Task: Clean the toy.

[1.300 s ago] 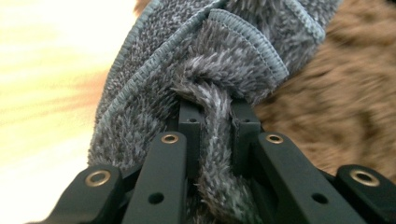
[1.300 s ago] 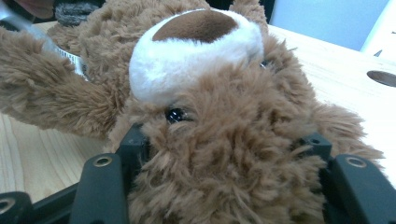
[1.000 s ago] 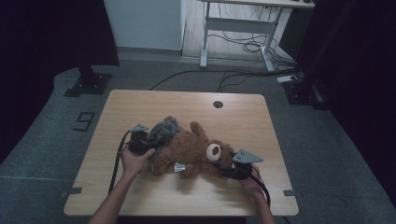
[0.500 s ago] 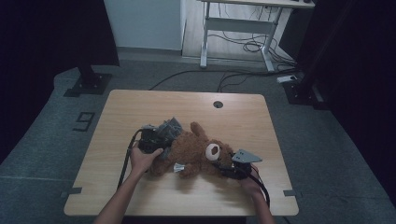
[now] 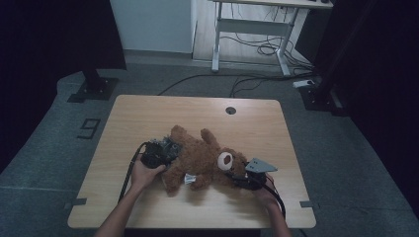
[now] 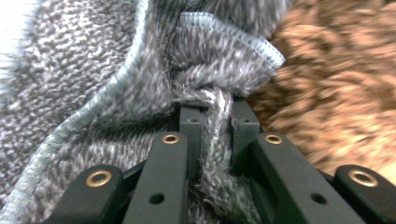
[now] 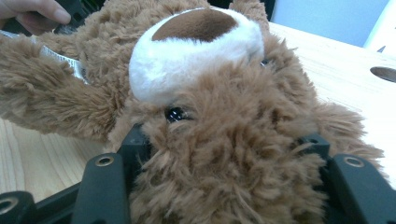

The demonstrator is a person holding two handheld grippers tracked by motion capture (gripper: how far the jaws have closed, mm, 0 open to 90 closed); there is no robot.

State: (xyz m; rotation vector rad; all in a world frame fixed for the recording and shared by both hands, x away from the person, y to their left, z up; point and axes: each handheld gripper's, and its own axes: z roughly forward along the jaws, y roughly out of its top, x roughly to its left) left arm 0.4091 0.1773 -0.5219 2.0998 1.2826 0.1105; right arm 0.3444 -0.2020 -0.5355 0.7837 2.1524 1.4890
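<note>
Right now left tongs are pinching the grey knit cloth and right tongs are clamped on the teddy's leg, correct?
Not the leg. The right tongs are clamped on the teddy's head, as the right gripper view shows by its eye and white muzzle. The left tongs do pinch the grey knit cloth.

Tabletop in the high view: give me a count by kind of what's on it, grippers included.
Brown teddy bear: 1
Grey fleece cloth: 1
Grippers: 2, left gripper pinching the cloth, right gripper around the bear's head
Total: 4
</note>
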